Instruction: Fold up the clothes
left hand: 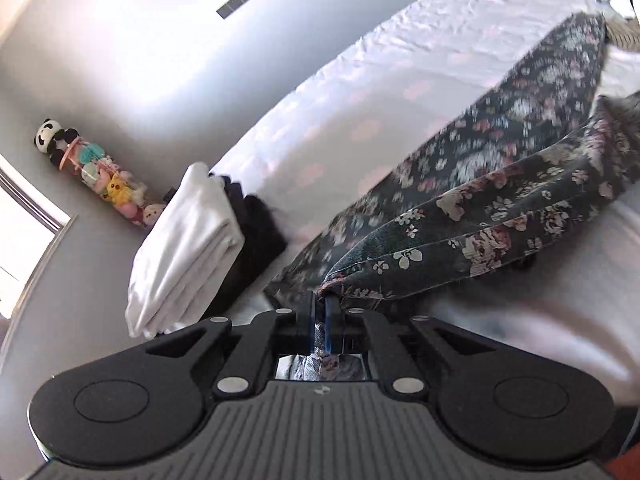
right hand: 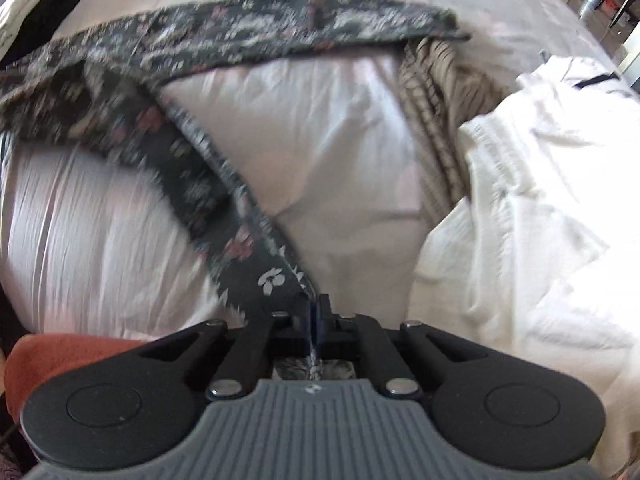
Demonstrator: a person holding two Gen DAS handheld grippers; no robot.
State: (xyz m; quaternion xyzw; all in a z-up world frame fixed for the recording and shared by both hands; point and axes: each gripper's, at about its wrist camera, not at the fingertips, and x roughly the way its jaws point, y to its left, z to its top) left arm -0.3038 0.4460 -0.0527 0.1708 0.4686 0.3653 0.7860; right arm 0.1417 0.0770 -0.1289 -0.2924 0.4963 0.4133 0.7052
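Left gripper (left hand: 319,304) and right gripper (right hand: 319,312) both clamped on floral garment (left hand: 500,184), unfolded; folded stack (left hand: 188,248) far left; white pile (right hand: 540,180) pending.

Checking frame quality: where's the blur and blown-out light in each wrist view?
Left wrist: floral garment motion-smeared farther out, sharp near the left gripper; wall glares white. Right wrist: garment's far band smeared, white clothing nearly overexposed; fisheye bends the bed.

The floral garment (left hand: 500,184) is dark woven cloth, matt, with stitched hems. The bed (right hand: 100,220) wears a smooth, faintly shiny sheet. The tongs (left hand: 320,312) are matt black plastic with shiny metal rivets.
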